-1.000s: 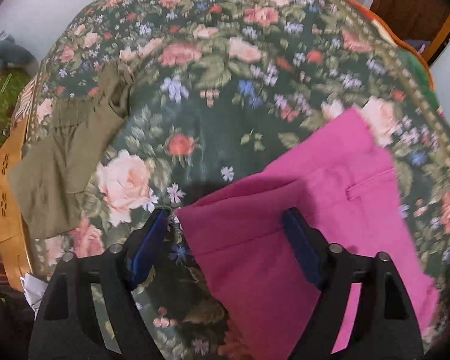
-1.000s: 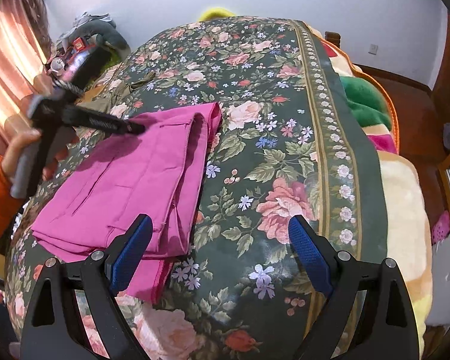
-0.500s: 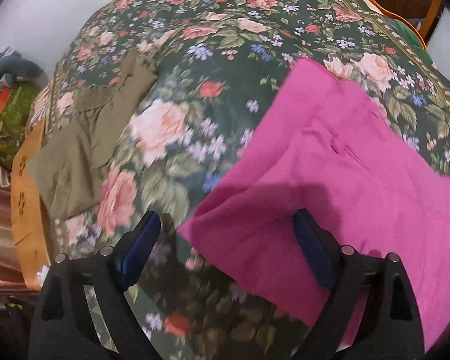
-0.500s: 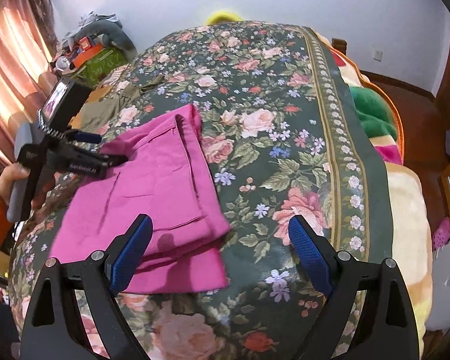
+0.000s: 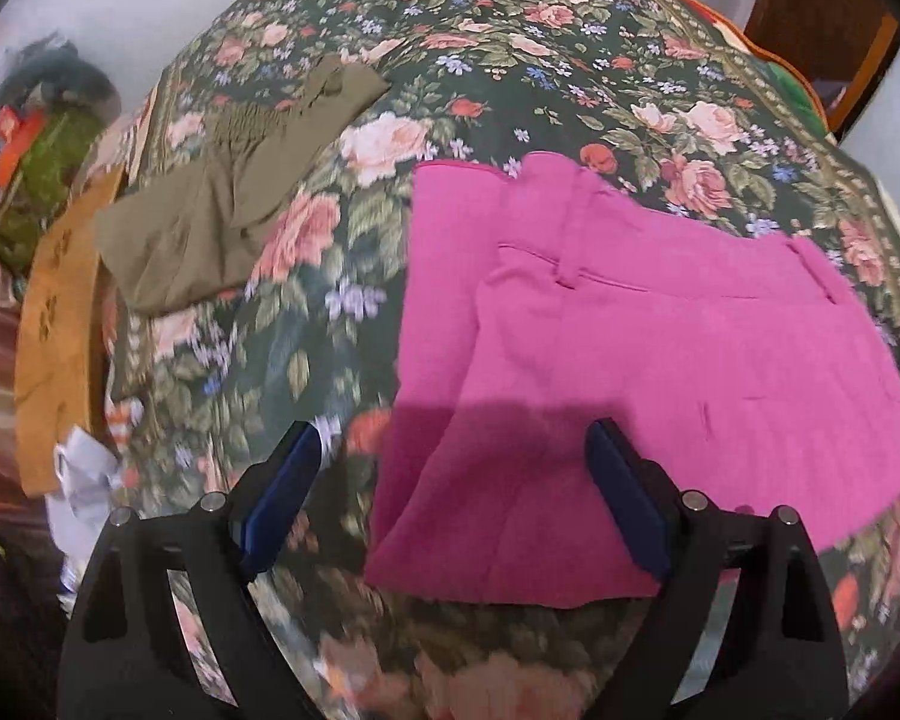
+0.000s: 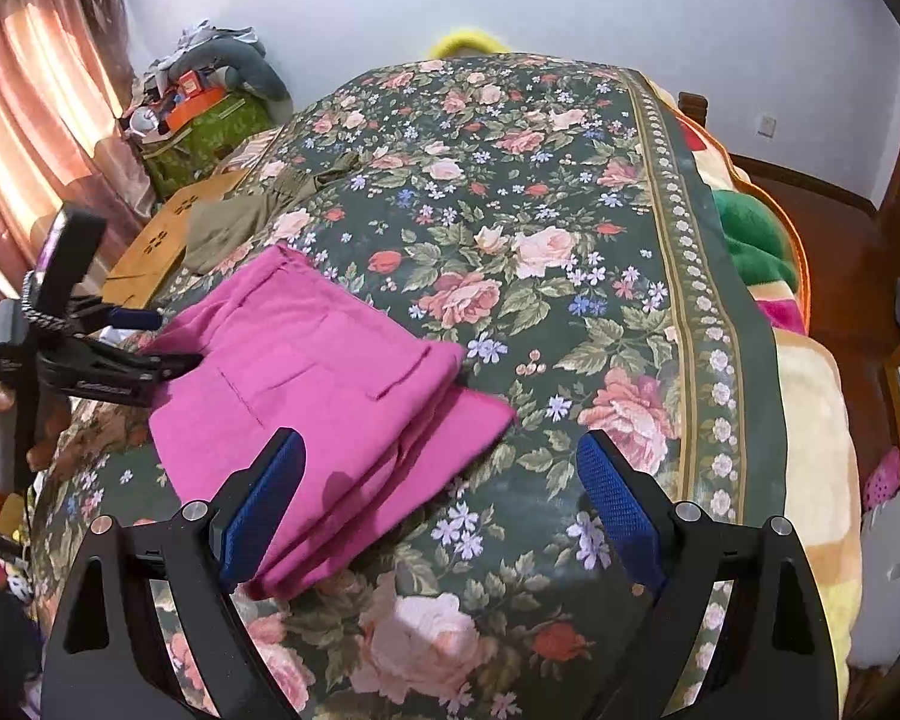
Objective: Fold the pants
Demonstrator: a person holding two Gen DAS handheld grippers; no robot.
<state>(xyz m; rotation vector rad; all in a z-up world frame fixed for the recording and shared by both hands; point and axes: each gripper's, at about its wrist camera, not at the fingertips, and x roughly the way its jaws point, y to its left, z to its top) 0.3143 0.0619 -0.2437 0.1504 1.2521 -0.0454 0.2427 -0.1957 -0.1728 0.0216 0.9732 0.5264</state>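
While both tools hover: nothing is gripped.
Left gripper [image 5: 450,468]: fingers wide, empty.
Right gripper [image 6: 438,474]: fingers wide, empty.
Pink pants [image 6: 324,396]: folded on my near-left part of the bed.
Risk: I judge a careless pinch drags the loose layers apart.
Surface: soft floral bedspread [image 6: 558,192].
Room: olive garment [image 5: 222,210] at the far-left edge; curtain [image 6: 36,120]; white wall.

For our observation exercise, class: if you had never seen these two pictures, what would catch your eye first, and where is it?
The bright pink folded pants lie flat near the bed's near left side, vivid against the dark floral bedspread. Farther back at the left edge lies a crumpled olive garment. Both claws hang open above the bed, the left claw beside the pants.
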